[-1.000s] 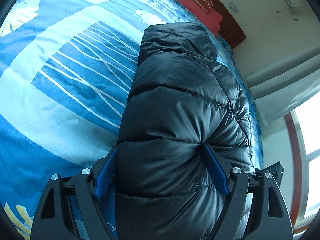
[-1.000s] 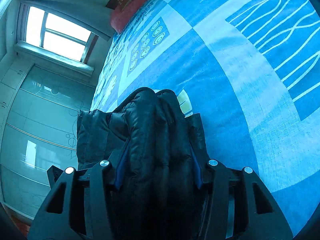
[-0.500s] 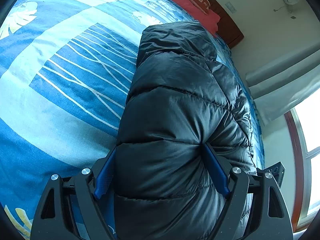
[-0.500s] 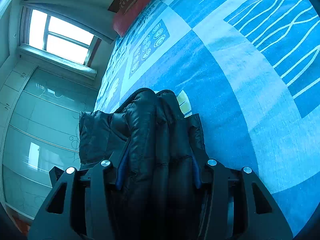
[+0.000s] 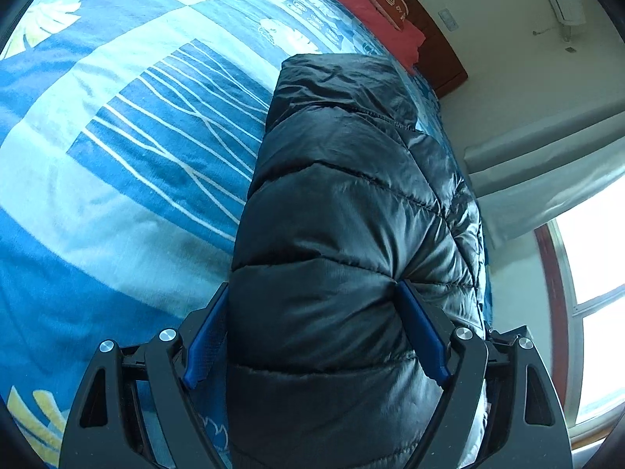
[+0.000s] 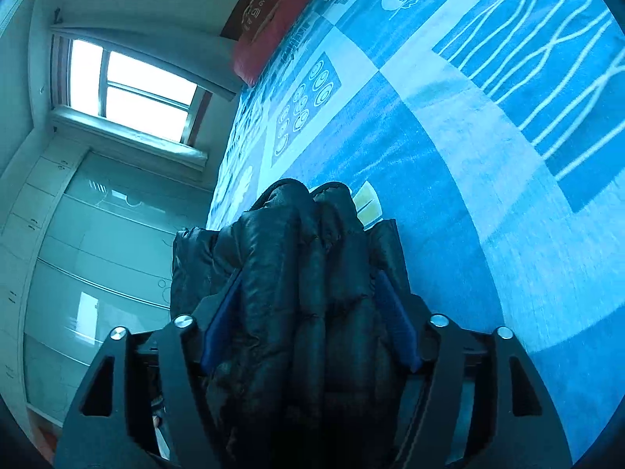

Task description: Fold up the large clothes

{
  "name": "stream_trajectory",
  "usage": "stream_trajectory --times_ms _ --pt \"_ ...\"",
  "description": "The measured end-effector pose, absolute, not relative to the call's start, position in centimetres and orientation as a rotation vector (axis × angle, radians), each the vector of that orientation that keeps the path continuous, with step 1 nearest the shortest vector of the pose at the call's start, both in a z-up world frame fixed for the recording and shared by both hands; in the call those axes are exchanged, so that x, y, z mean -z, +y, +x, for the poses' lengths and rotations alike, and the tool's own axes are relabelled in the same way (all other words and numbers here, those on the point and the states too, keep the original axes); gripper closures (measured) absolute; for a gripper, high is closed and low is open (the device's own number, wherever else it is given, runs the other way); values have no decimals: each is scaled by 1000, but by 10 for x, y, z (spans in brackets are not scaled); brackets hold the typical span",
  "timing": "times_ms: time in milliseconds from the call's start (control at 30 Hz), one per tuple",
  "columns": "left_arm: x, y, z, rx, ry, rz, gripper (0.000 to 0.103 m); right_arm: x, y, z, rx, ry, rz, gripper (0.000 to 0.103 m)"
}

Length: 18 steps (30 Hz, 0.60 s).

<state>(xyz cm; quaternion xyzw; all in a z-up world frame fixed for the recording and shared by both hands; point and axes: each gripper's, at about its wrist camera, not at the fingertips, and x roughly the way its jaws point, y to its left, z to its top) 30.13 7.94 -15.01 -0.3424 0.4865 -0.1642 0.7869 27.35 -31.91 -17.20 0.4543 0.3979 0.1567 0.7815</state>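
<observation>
Left tool (image 5: 312, 293): clenched on a thick fold of the black puffer jacket (image 5: 343, 203); both blue pads (image 5: 420, 332) press into the padding, which bulges past them at 12 o'clock.
Jacket, left wrist view: folded bundle lying on the bed (image 5: 117, 203), running from 6 o'clock toward 12 o'clock; its far edge ends just short of the red pillow (image 5: 363, 8).
Open room, left wrist view: bare bedspread from 8 to 11 o'clock of the jacket; at 3 o'clock the bed edge runs close beside the jacket, with wall, curtain (image 5: 547, 164) and window (image 5: 593, 258) beyond.
Right tool (image 6: 308, 297): jaws opening, the bunched jacket (image 6: 304, 265) between them; whether the blue pads (image 6: 394, 324) are pressing the padding cannot be told.
Jacket, right wrist view: stacked layers with edges ending at 12 o'clock; one flap hangs out at 9 o'clock, over the bed edge.
Open room, right wrist view: wide bare bedspread (image 6: 488, 156) from 12 to 3 o'clock; glass wardrobe doors (image 6: 97, 258) and the window (image 6: 136, 90) from 9 to 11 o'clock.
</observation>
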Motion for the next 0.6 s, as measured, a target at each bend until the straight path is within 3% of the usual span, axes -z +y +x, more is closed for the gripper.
stream_trajectory --times_ms 133,600 --pt "147 88 290 350 1036 -744 21 169 -325 265 -310 860 988 26" --pt "128 92 232 333 991 -669 21 161 -333 212 -268 836 1004 26"
